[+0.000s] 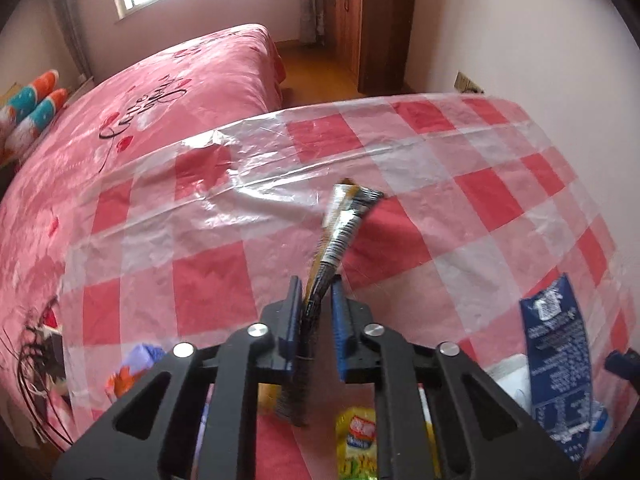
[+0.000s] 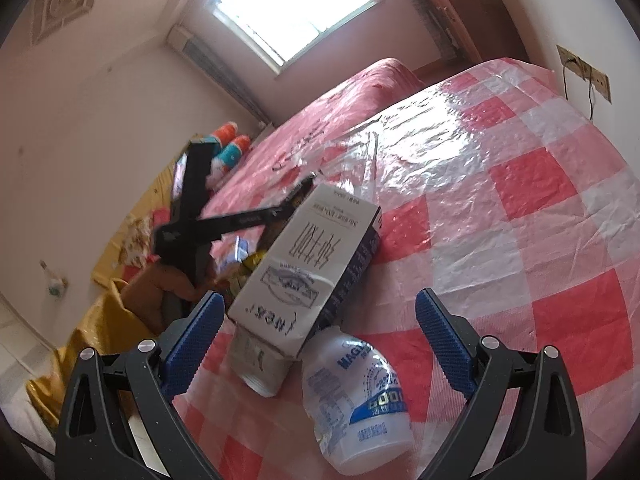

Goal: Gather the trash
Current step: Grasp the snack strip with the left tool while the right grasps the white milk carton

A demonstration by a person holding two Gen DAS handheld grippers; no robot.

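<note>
My left gripper (image 1: 316, 300) is shut on a crumpled black and silver wrapper (image 1: 340, 232) and holds it above the red-and-white checked tablecloth (image 1: 208, 292). A yellow packet (image 1: 356, 440) lies below it. My right gripper (image 2: 316, 312) is open and empty, its blue pads either side of a white and blue milk carton (image 2: 304, 272) that lies tilted on the table. A white plastic bottle (image 2: 356, 396) with blue print lies on its side just in front of the carton. The carton also shows in the left wrist view (image 1: 556, 360). The left gripper shows as a black frame (image 2: 200, 220) beyond the carton.
A bed with a pink cover (image 1: 160, 92) stands beyond the table, with pillows (image 1: 32, 108) at its left. A wooden cabinet (image 1: 360, 20) stands at the far wall. More small packets (image 2: 244, 256) lie behind the carton. A wall socket (image 2: 588, 72) with a cable is at the right.
</note>
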